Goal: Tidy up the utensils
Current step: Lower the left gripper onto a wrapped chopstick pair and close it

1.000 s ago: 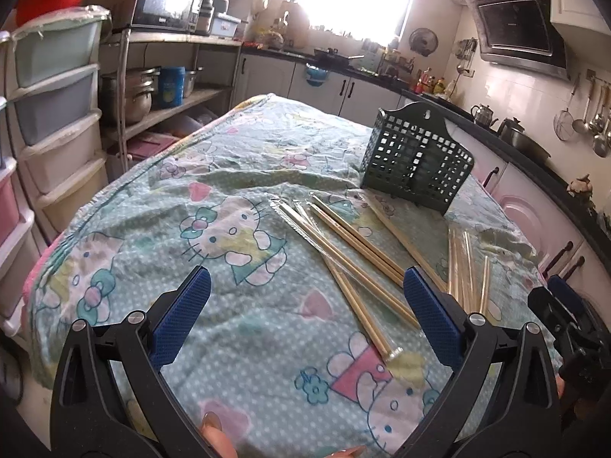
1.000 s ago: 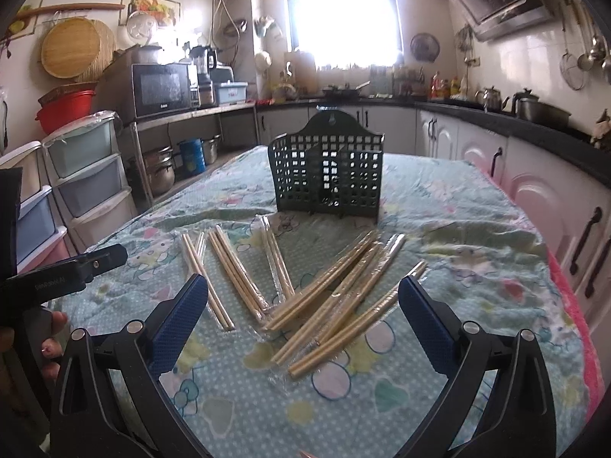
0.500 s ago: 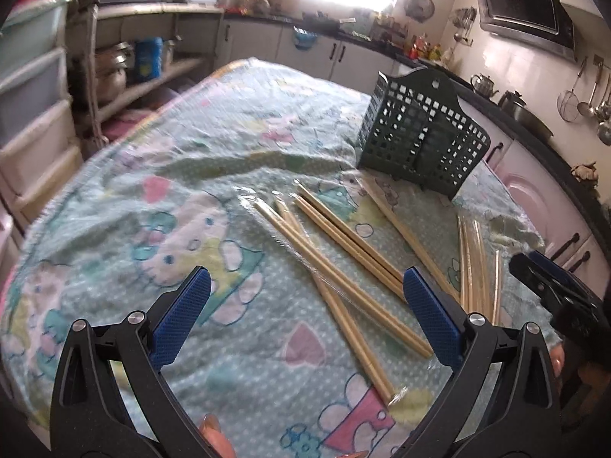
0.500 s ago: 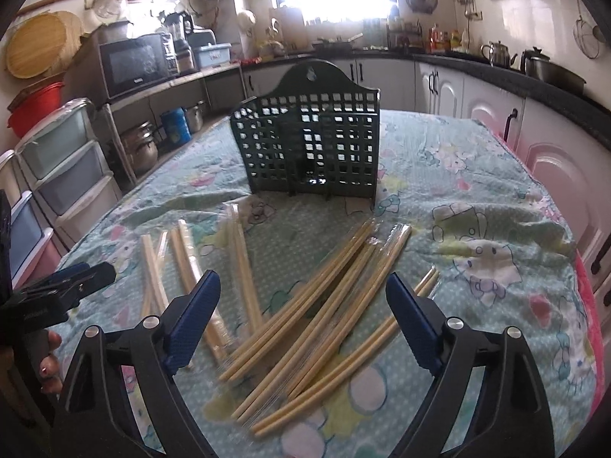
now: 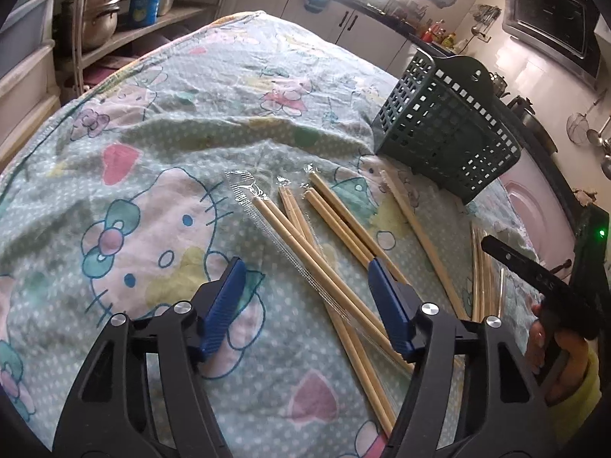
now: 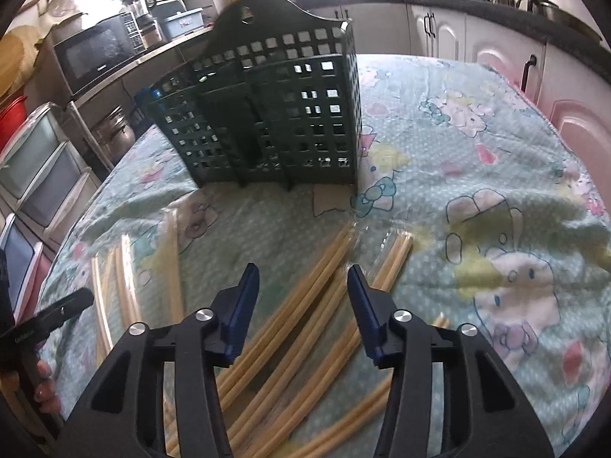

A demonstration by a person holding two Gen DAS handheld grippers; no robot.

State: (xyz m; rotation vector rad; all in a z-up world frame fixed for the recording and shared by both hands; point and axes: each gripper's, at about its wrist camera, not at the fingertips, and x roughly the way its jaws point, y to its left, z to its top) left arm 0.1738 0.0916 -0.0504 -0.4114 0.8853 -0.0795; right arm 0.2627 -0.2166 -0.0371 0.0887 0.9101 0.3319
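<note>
Left tongs (image 5: 305, 297) released, blue pads spread, low over wrapped chopsticks (image 5: 317, 263) that pass between the pads; contact unclear. Right tongs (image 6: 303, 305) also released, gap narrower, straddling another wrapped chopstick bundle (image 6: 305, 305), nothing gripped. All pairs lie loose on the cartoon-print cloth (image 5: 160, 160) covering the surface. Green lattice utensil holder (image 6: 267, 114) stands upright just beyond the chopsticks. Kitchen cabinets (image 6: 439, 30) behind.
</note>
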